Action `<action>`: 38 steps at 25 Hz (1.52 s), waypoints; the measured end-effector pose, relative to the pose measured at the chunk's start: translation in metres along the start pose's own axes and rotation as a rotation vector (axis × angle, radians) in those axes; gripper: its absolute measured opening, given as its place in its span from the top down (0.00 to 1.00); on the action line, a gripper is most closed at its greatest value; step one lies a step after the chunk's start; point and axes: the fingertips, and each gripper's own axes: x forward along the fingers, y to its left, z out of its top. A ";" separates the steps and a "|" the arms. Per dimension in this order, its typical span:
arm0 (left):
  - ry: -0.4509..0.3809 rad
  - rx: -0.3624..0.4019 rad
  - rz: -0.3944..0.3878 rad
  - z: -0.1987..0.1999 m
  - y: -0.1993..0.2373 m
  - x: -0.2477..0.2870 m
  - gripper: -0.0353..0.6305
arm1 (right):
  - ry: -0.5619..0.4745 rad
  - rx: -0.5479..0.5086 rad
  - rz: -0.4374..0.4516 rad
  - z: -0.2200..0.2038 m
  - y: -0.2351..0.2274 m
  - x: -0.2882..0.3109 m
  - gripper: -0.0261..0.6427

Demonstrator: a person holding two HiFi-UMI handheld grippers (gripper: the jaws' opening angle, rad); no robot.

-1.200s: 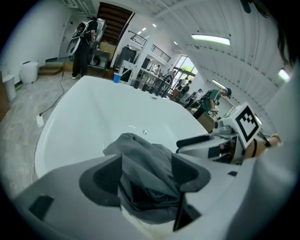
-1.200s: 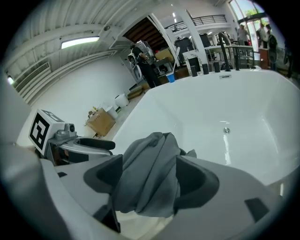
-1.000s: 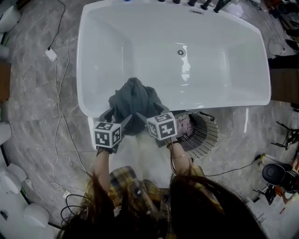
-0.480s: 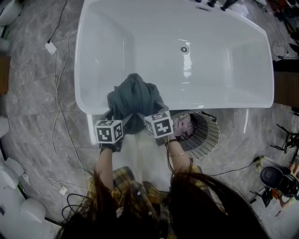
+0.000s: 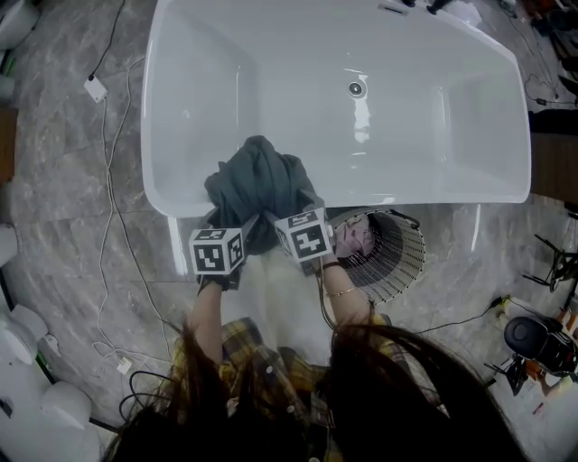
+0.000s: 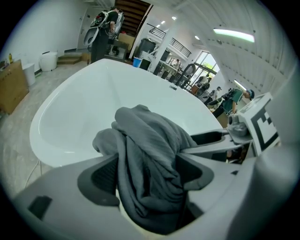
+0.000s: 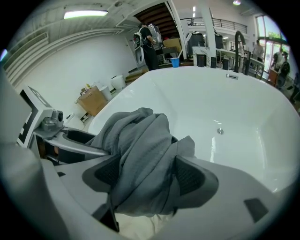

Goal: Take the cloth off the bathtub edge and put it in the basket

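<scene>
A dark grey cloth is bunched up over the near edge of the white bathtub. My left gripper and right gripper sit side by side at its near side, both closed into it. In the left gripper view the cloth fills the gap of the left gripper, touching both pads. The right gripper view shows the cloth pinched the same way in the right gripper. The wire basket stands on the floor just right of the grippers, against the tub's outer wall.
Cables trail over the marble floor left of the tub. Taps sit at the tub's far rim and a drain in its bottom. Equipment stands at the lower right. The person's hair and plaid sleeves fill the bottom.
Both grippers stay closed in the cloth at the tub's near edge. The bunch has risen slightly. The head camera has drifted a little.
</scene>
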 end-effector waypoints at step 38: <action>0.002 -0.005 -0.146 0.039 -0.045 -0.037 0.71 | -0.101 -0.023 0.088 0.040 0.035 -0.047 0.78</action>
